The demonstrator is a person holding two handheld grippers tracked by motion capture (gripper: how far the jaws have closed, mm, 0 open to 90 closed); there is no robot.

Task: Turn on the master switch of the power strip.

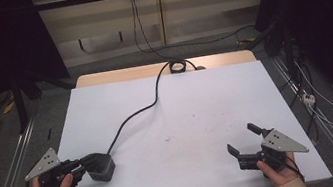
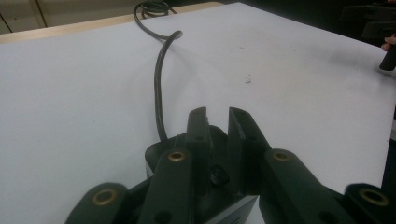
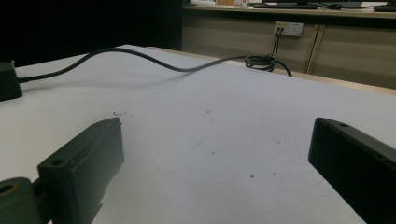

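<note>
A black power box (image 1: 102, 168) lies at the near left of the white table (image 1: 182, 111). Its black cable (image 1: 132, 115) runs back to a coil (image 1: 178, 66) at the far edge. My left gripper (image 1: 90, 161) sits over the box, its jaws drawn close together on the top of it (image 2: 161, 151), and the cable (image 2: 159, 84) leads away ahead. My right gripper (image 1: 242, 137) hovers near the right front edge, open with nothing between its fingers (image 3: 88, 154). From there the box (image 3: 7, 81) and cable (image 3: 140, 58) show at far left.
A wooden strip (image 1: 116, 76) borders the table's far edge. Metal rails (image 1: 8, 164) run along both sides, and loose wires (image 1: 317, 100) lie on the floor at right. A wall socket (image 3: 288, 29) sits behind the table. The right gripper (image 2: 373, 23) appears far off in the left gripper view.
</note>
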